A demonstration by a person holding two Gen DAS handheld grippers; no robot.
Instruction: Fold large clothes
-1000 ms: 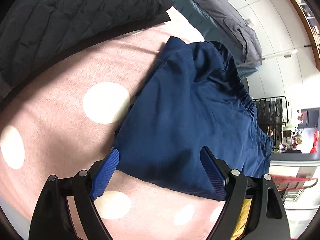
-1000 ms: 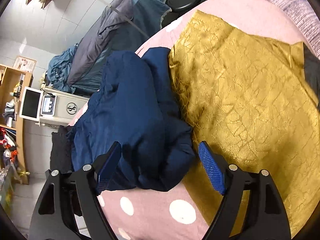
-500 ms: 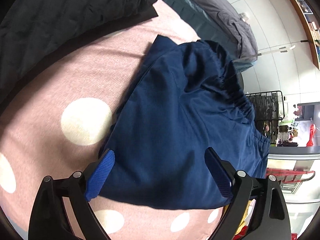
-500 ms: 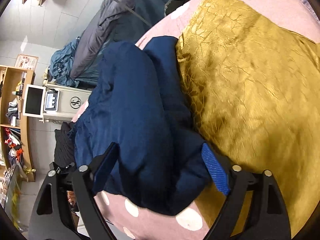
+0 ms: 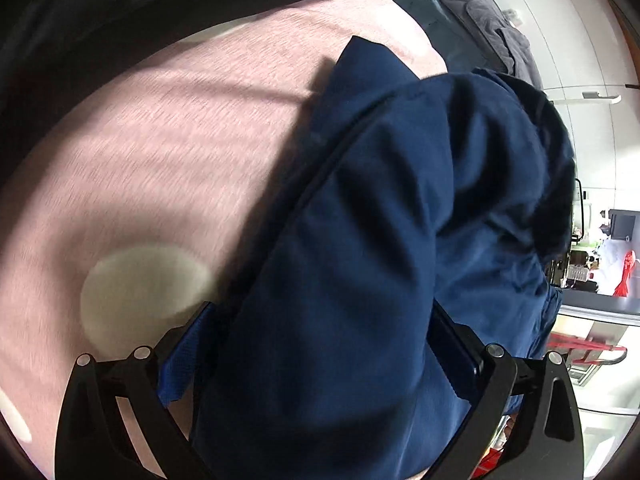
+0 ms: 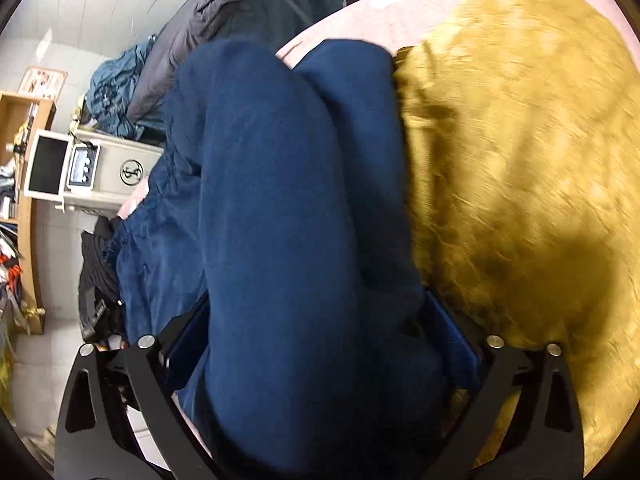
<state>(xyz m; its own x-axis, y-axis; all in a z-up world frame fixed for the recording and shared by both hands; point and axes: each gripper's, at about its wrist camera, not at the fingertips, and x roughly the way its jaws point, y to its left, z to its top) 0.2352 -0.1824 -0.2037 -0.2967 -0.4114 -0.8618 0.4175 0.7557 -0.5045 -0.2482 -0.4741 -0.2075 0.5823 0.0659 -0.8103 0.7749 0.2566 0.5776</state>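
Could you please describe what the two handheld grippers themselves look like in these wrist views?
The left gripper and the right gripper look alike. Each has two glossy black arms with cut-out slots and round silver screw heads near the joints. The fingers carry blue pads with a fine ribbed texture, also seen on the right gripper's fingers. No cables, markings, hands or sleeves are visible.

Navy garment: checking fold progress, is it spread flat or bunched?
Bunched. The navy garment lies in thick rolled humps on the pink spotted cover, beside the mustard cloth.
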